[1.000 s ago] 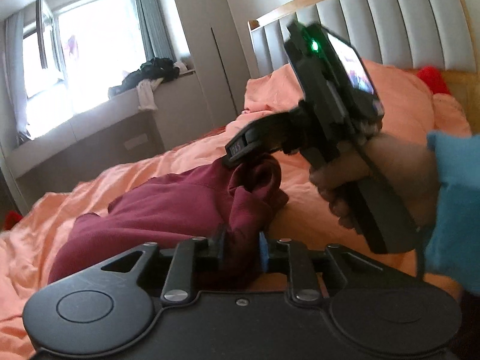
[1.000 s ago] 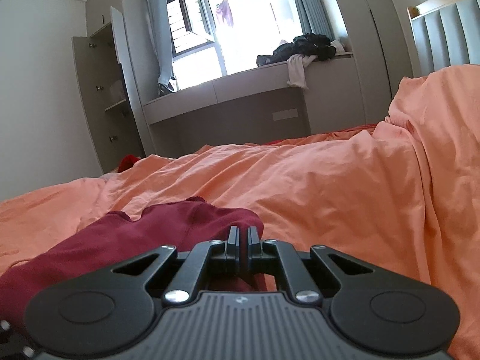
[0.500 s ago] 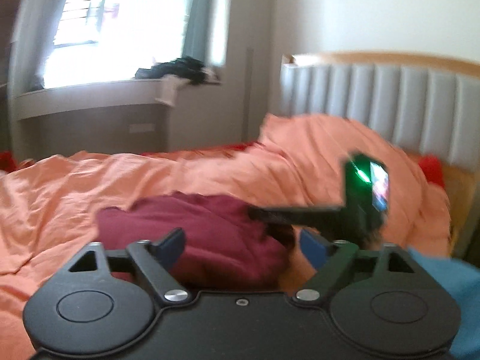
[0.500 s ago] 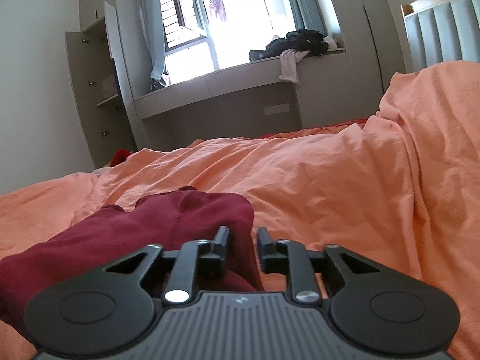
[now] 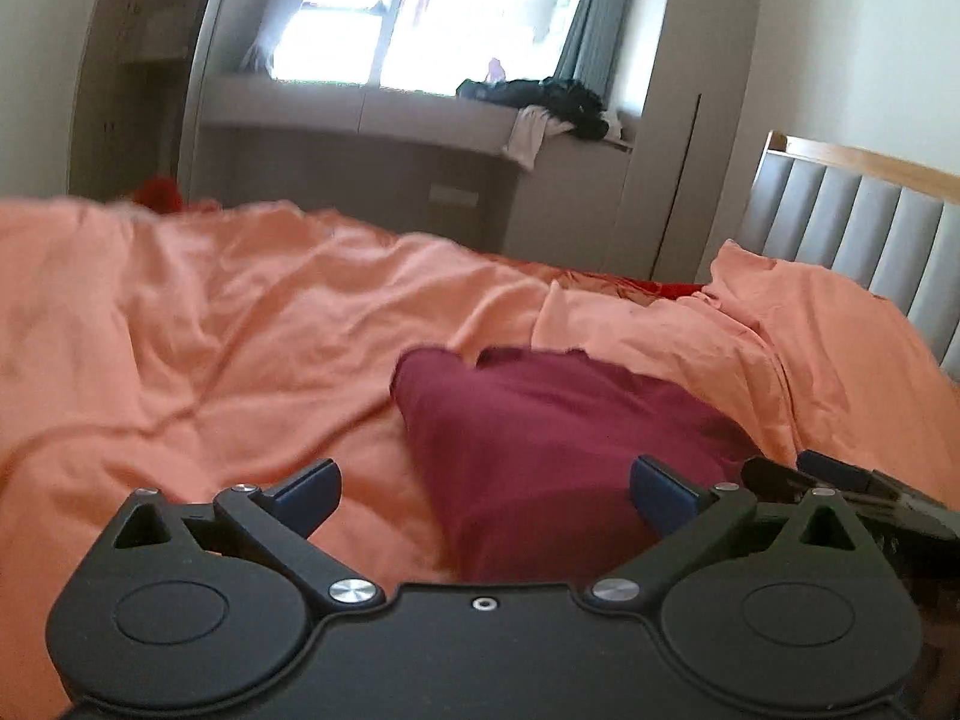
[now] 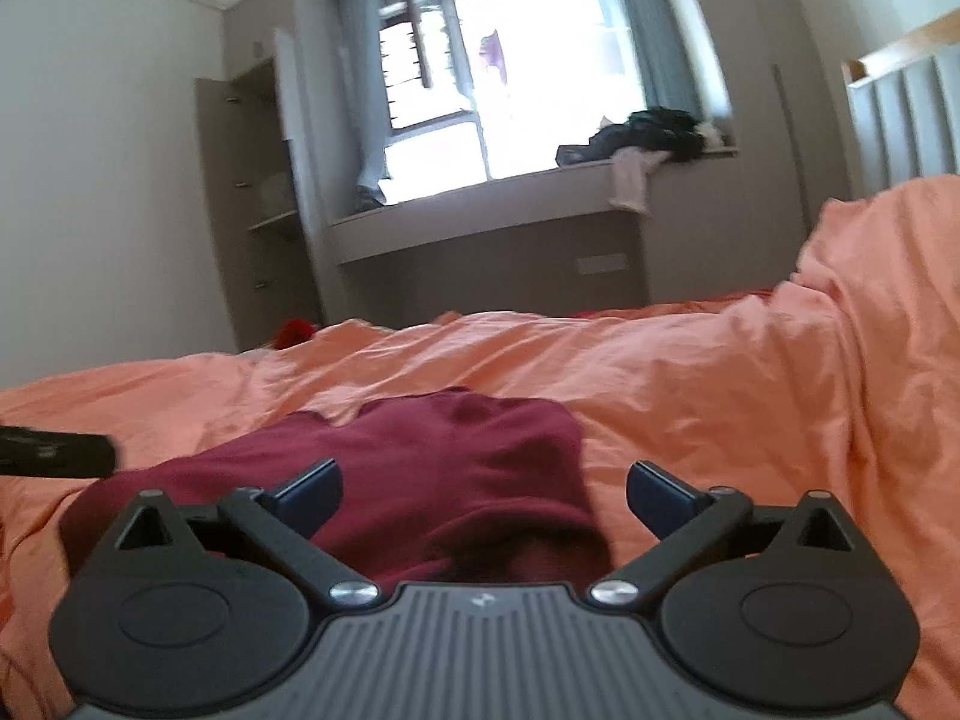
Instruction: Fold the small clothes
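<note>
A dark red garment (image 5: 540,438) lies bunched on the orange bed cover (image 5: 210,330). My left gripper (image 5: 485,474) hangs just before its near end with jaws opening wide; the cloth shows between the blue pads (image 5: 312,489) but neither pad presses on it. In the right wrist view the same garment (image 6: 450,462) lies under and ahead of my right gripper (image 6: 483,480), whose jaws are also opening, with no pad on the cloth. The right gripper's black fingers (image 5: 840,480) show at the left view's right edge. A black finger of the left gripper (image 6: 54,450) juts in at the right view's left edge.
The wrinkled orange cover (image 6: 720,390) rises in a hump toward the grey padded headboard (image 5: 852,228). Beyond the bed a window seat carries a heap of dark clothes (image 6: 648,132). Something red (image 6: 294,330) lies at the bed's far edge beside an open wardrobe (image 6: 258,198).
Both grippers went from shut on the dark red garment to wide open and let it drop onto the bed. The left gripper rolled level and swung away from the right one.
</note>
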Demonstrator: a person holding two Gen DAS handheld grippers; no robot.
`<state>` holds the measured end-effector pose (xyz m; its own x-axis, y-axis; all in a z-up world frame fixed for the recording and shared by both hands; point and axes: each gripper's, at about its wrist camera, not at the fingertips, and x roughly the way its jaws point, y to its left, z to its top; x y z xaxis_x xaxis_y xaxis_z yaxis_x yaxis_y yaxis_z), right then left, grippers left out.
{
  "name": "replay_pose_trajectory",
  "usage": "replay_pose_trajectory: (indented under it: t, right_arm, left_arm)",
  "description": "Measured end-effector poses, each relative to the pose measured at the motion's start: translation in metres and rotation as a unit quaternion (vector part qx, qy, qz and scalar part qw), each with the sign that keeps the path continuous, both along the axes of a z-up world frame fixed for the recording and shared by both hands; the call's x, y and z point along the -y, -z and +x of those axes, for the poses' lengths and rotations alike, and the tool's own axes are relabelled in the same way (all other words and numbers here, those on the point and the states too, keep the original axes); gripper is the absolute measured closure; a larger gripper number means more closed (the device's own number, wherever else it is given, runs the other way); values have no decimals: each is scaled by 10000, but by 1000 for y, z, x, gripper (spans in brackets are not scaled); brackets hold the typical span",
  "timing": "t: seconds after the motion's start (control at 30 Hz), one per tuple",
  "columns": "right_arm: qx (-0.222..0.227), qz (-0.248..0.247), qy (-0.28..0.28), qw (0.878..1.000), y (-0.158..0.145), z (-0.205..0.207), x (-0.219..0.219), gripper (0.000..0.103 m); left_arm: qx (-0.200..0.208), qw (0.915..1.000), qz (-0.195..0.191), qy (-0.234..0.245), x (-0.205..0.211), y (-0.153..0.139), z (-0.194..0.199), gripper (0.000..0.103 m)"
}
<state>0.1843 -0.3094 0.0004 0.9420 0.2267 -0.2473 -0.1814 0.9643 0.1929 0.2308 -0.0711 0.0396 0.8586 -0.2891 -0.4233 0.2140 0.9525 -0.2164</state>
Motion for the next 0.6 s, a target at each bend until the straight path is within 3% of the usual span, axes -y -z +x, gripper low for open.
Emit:
replay_pose_trajectory:
  t: [0.3,0.6]
  right_arm:
    - [-209,-1186,-234,9924,24,-10,-27,0]
    - [-439,-638,-217,9968,39,-11,-15,0]
  left_arm:
    - [-361,9992,8,196,-4,50,2,0]
    - [-198,9984,-439,312,-16,77,-1,0]
